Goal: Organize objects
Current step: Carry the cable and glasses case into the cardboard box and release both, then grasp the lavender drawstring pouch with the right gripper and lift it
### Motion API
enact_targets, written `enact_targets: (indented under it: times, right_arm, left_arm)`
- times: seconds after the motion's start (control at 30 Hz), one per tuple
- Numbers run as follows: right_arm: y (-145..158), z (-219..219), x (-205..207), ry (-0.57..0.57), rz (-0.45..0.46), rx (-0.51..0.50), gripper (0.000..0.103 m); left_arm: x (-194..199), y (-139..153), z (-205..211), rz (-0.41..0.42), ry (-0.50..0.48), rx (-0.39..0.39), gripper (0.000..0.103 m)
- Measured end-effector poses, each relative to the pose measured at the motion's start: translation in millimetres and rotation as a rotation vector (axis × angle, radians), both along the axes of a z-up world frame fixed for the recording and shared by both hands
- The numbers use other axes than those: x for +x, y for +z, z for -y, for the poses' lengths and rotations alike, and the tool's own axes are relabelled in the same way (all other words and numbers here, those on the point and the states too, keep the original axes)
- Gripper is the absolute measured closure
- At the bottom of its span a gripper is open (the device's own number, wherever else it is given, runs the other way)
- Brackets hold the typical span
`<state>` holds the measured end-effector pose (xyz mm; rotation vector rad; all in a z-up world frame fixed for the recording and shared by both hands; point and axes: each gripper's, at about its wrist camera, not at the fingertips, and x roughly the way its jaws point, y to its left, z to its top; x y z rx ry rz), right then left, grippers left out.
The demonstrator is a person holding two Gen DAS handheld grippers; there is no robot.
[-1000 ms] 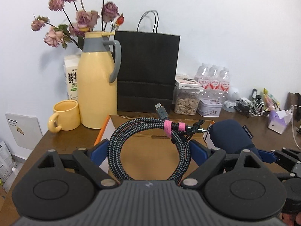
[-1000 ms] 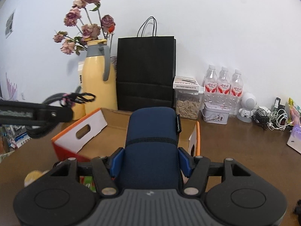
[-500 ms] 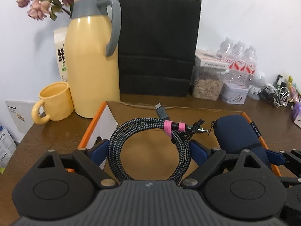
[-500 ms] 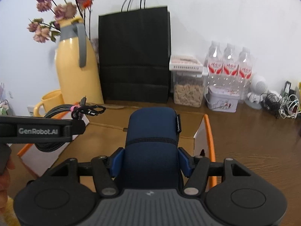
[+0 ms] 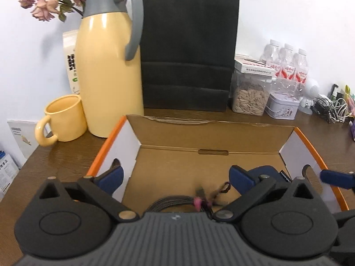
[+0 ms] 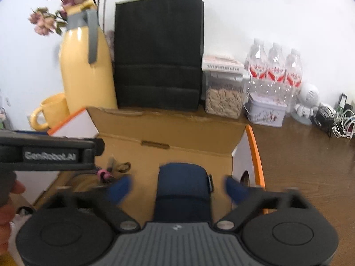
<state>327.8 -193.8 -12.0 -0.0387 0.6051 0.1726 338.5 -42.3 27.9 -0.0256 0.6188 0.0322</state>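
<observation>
We find both claws just opened wide: left claw point(image 5: 175, 177) has dropped the cable point(image 5: 177, 201), right claw point(image 6: 177, 188) the pouch point(image 6: 183, 190). Both items now lie low in frame, inside the box point(image 5: 210, 133). Placement appears done.

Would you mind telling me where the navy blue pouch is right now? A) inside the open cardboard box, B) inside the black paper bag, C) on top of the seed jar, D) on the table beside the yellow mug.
A: the navy blue pouch lies within the walls of the cardboard box, between the spread fingers of the right hand-held gripper, which do not touch it.
</observation>
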Motion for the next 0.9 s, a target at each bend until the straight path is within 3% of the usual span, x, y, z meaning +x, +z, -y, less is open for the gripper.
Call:
enact_targets:
  times: [0.4,0.7,0.9]
  right_arm:
    - [25,3,-35,-0.004,0.070,-0.003,0.000]
    - [43,7,-90,0.014,0.143,-0.026,0.000]
    - [44,12,-138,0.021,0.197,-0.026,0.000]
  left_arm:
    - [-37,21,-11,0.043,0.006,-0.018,0.000]
    - [-108,38,-28,0.127,-0.006,-0.035,0.000]
    - [-158,32,-42,0.157,0.002,-0.055,0.000]
